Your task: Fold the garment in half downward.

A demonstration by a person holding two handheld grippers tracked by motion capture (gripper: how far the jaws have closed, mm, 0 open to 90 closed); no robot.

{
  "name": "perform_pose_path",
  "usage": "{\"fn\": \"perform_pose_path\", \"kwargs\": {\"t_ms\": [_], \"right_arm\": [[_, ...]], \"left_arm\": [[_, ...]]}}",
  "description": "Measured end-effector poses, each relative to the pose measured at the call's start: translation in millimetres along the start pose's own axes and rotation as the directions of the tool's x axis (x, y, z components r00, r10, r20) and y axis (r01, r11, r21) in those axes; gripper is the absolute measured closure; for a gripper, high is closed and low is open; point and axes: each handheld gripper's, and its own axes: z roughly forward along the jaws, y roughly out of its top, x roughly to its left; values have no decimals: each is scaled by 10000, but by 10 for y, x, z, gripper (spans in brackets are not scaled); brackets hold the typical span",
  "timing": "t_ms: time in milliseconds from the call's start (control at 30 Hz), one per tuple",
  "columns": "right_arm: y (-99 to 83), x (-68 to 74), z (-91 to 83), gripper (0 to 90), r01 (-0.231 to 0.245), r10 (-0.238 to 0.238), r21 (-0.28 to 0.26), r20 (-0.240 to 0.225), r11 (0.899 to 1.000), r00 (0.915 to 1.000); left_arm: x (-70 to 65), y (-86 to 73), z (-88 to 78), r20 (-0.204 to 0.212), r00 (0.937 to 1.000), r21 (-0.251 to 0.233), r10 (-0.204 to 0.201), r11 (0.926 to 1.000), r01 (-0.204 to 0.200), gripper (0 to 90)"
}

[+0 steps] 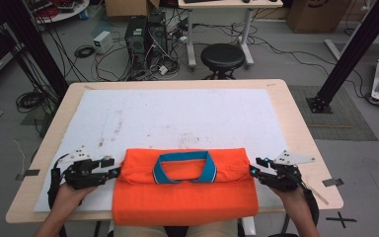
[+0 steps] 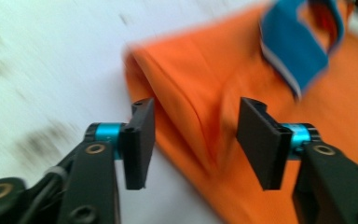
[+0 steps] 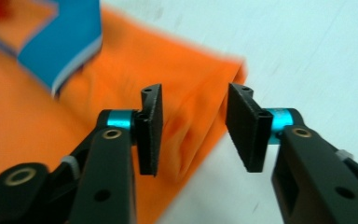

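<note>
An orange polo shirt [image 1: 185, 197] with a blue collar [image 1: 184, 168] lies folded on the white mat [image 1: 177, 113], and its lower part hangs over the table's near edge. My left gripper [image 1: 116, 171] sits at the shirt's left folded edge. In the left gripper view the gripper [image 2: 196, 140] is open, with the orange fold [image 2: 191, 79] between the jaws and the pads apart from it. My right gripper [image 1: 251, 171] sits at the shirt's right edge. In the right gripper view it [image 3: 196, 128] is open too, straddling the shirt's folded corner [image 3: 200, 98] below the collar [image 3: 60, 51].
The mat covers most of the wooden table [image 1: 296, 123] and carries a few dark smudges. Beyond the far edge stand a black stool [image 1: 222, 57], computer towers [image 1: 145, 39] and loose cables. Black frame posts [image 1: 350, 54] rise at both sides.
</note>
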Motion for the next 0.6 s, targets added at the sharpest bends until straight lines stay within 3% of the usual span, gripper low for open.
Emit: {"fn": "perform_pose_path", "kwargs": {"t_ms": [100, 200, 267, 367, 433, 500, 600], "right_arm": [[127, -66, 23, 502, -272, 281, -246, 356, 9993, 9990], [212, -183, 150, 451, -729, 732, -64, 635, 9973, 9953], [254, -275, 272, 411, -1088, 1078, 100, 708, 9940, 9916], [311, -373, 445, 390, -1487, 1455, 483, 637, 9877, 9873], [350, -416, 567, 399, -1558, 1512, 853, 573, 9841, 9868], [372, -432, 644, 450, -1421, 1375, 1229, 452, 9822, 9895], [372, -423, 706, 498, -1286, 1286, 1625, 105, 9783, 9916]], "left_arm": [[101, 125, 78, -250, 9993, -280, -283, 9992, 276, 387], [189, 229, 208, -46, 9980, -156, -630, 9979, 630, 361], [248, 296, 316, 123, 9965, 40, -827, 9966, 826, 327], [336, 365, 494, 144, 9924, 731, -1221, 9900, 1207, 314], [367, 384, 592, 164, 9932, 1154, -1149, 9870, 1123, 316], [352, 392, 666, 37, 9975, 1549, -712, 9855, 698, 351], [304, 365, 726, 156, 9994, 1966, -322, 9801, 285, 469]]}}
